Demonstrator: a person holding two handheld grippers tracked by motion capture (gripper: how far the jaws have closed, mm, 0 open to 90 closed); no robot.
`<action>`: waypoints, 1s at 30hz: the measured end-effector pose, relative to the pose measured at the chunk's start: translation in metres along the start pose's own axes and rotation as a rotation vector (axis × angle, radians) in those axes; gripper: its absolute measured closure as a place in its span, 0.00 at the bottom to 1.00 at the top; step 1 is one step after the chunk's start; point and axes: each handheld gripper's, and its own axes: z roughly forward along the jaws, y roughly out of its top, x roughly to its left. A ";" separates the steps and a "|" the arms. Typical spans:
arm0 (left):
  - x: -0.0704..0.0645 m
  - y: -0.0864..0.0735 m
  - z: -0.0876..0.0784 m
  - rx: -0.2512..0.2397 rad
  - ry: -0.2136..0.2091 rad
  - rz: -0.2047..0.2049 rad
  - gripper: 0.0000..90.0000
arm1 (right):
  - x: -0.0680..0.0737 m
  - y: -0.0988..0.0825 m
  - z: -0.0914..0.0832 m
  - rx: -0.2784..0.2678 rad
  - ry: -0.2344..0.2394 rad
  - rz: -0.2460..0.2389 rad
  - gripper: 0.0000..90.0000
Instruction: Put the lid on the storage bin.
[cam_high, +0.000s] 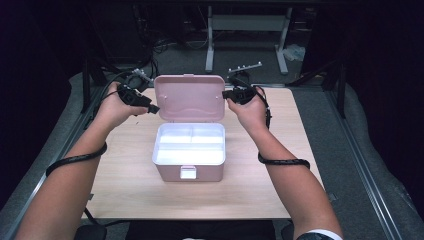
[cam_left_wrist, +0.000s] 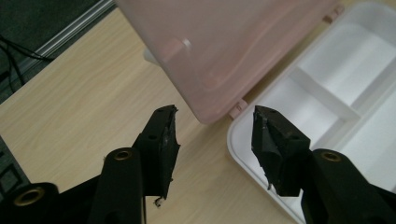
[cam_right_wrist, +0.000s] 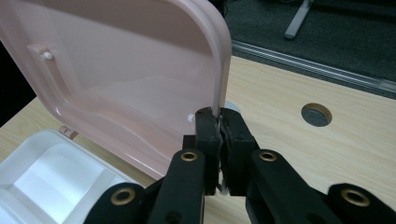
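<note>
1. A pink storage box (cam_high: 189, 167) sits near the middle of the wooden table (cam_high: 125, 185), latch side toward the person.
2. Its pink lid (cam_high: 189, 97) stands open, raised about upright on the far hinge side. A small hinge tab shows at the lid's lower edge in the left gripper view.
3. A white divided tray (cam_high: 190, 145) fills the box top; its compartments hold nothing visible.
4. Right tongs (cam_right_wrist: 218, 122): clenched on the lid's right edge, which runs down between the pads. In the high view they meet the lid at its upper right side.
5. Left tongs (cam_left_wrist: 215, 135): released, jaws spread wide with nothing between them. They hover just off the lid's lower left corner, above bare table and the tray rim.
6. A round cable hole (cam_right_wrist: 316, 115) lies in the table beyond the right tongs.
</note>
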 end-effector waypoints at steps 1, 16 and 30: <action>0.003 0.003 -0.001 -0.013 0.012 0.000 0.54 | 0.000 0.000 0.000 -0.003 0.000 -0.005 0.97; 0.010 0.032 0.001 -0.076 0.044 -0.010 0.69 | 0.002 -0.007 -0.010 -0.017 0.023 -0.036 0.97; 0.008 0.029 -0.003 -0.077 0.058 0.005 0.85 | -0.006 -0.004 -0.012 -0.044 0.057 -0.021 0.82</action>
